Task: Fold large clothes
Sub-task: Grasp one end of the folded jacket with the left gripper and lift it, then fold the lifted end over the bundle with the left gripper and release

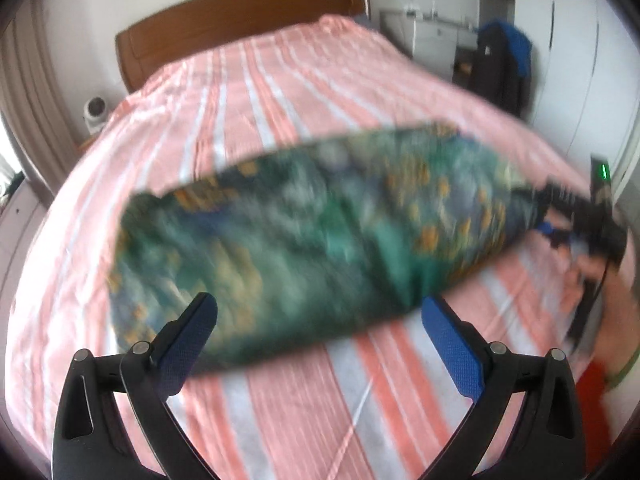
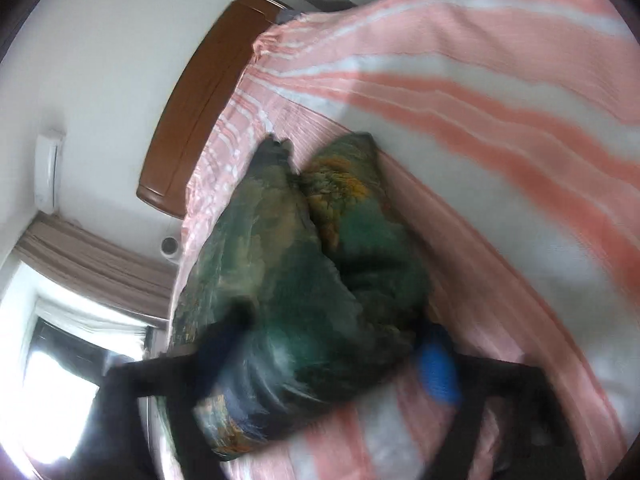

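Observation:
A green patterned garment with orange and blue patches lies bunched across the pink-and-white striped bed. My left gripper is open just in front of its near edge, blue pads wide apart, holding nothing. My right gripper shows at the garment's right end in the left wrist view. In the right wrist view the garment lies folded over between my right gripper's blurred fingers, which stand wide apart on either side of it.
A wooden headboard is at the far end of the bed. A small white device sits at the left of the bed. A chair with dark and blue clothes stands at the far right. A curtained window is beside the bed.

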The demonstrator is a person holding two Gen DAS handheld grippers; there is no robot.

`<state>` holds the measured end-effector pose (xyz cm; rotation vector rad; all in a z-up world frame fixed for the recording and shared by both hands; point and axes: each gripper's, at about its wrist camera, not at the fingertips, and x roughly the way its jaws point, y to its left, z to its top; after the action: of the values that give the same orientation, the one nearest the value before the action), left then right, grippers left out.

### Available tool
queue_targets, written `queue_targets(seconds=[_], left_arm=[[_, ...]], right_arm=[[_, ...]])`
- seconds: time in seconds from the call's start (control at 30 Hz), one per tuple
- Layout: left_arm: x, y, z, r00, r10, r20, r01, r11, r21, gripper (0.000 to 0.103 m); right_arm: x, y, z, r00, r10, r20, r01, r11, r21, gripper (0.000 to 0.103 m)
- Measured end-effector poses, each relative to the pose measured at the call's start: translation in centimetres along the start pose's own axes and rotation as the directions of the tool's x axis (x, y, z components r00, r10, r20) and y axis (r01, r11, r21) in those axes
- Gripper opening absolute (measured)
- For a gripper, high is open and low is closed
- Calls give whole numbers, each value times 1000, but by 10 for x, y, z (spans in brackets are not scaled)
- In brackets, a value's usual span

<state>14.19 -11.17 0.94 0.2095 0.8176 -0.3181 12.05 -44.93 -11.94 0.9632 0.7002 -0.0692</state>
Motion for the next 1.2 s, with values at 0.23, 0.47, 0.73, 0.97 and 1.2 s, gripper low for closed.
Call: queue_targets(seconds=[0.23, 0.47, 0.73, 0.97, 1.2], left_arm=[[-8, -10, 84, 944, -329, -16, 328, 944, -32, 102], [19, -27, 113, 929, -346, -134, 353, 935, 30, 102], [52, -22, 102, 975, -153, -163, 159, 987, 25, 27], [31, 47, 122, 974, -201, -101, 201, 979, -14, 23], [54, 190, 83, 971, -216, -105, 186, 952, -242, 25]], right_arm=[[-69, 140, -79, 961, 36, 275, 143, 785, -602, 37], [-67, 226, -202, 945, 150, 291, 235, 310, -921, 36], [-43, 245, -261, 943, 168, 286, 273, 97, -957, 35], [-84, 213, -200, 975, 208, 72, -16, 394, -919, 95], [-90, 126, -195, 991, 95, 96, 36, 502, -864, 97]])
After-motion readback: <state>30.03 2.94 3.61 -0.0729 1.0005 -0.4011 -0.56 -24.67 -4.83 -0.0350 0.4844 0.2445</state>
